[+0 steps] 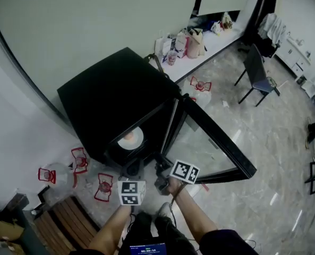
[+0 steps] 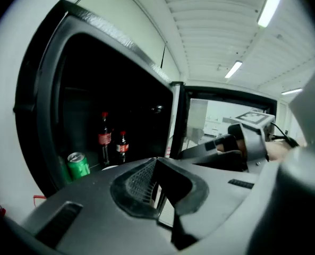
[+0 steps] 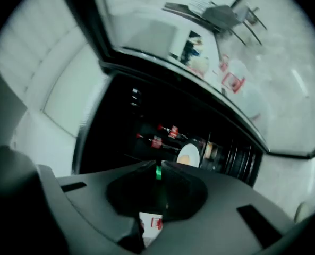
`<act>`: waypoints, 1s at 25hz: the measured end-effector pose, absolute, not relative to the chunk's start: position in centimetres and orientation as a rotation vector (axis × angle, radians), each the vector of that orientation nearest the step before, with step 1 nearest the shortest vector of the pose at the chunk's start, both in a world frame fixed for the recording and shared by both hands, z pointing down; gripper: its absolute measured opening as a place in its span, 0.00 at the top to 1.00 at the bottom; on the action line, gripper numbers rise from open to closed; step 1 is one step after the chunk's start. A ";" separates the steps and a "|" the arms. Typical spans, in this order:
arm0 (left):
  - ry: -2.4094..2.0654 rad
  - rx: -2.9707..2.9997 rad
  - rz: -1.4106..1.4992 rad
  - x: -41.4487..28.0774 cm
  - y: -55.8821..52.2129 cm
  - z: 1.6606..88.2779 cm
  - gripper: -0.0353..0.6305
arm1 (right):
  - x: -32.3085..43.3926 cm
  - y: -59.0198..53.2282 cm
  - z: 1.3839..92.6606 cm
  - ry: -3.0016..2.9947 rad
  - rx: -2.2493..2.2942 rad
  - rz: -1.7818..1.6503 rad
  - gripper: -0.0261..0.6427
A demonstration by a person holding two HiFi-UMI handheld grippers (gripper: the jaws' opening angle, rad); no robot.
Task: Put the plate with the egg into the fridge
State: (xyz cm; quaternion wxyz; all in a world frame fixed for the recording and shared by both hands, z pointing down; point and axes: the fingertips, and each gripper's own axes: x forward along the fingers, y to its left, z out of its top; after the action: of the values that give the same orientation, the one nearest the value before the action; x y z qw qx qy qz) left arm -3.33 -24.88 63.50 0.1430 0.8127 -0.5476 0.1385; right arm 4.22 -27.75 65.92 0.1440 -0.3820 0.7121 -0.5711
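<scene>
The black fridge stands open, and the plate with the egg sits on a shelf inside it. Neither tool touches it. The left gripper has its jaws pressed together, empty; beyond them stand a green can and two red-labelled bottles. The right gripper shows only a narrow slit, nothing in it. The glass door hangs swung out at the right.
</scene>
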 end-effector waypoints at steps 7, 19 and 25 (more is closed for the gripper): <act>-1.278 2.613 0.305 4.6 -21.6 54.1 0.93 | 12.2 -19.0 55.5 2.303 -1.308 -1.078 0.95; -0.634 2.853 0.333 20.1 -11.3 52.6 0.93 | 31.1 -6.1 51.6 2.315 -1.786 -0.553 0.95; -0.649 2.843 0.336 24.5 -9.5 52.1 0.93 | 39.6 -8.5 50.4 2.427 -1.736 -0.503 0.95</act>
State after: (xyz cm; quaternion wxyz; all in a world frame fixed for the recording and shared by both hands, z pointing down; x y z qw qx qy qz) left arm 24.52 -9.49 52.12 0.1028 0.9634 -0.2199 0.1140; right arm 39.57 -8.54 50.42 0.0576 -0.5728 0.8007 -0.1661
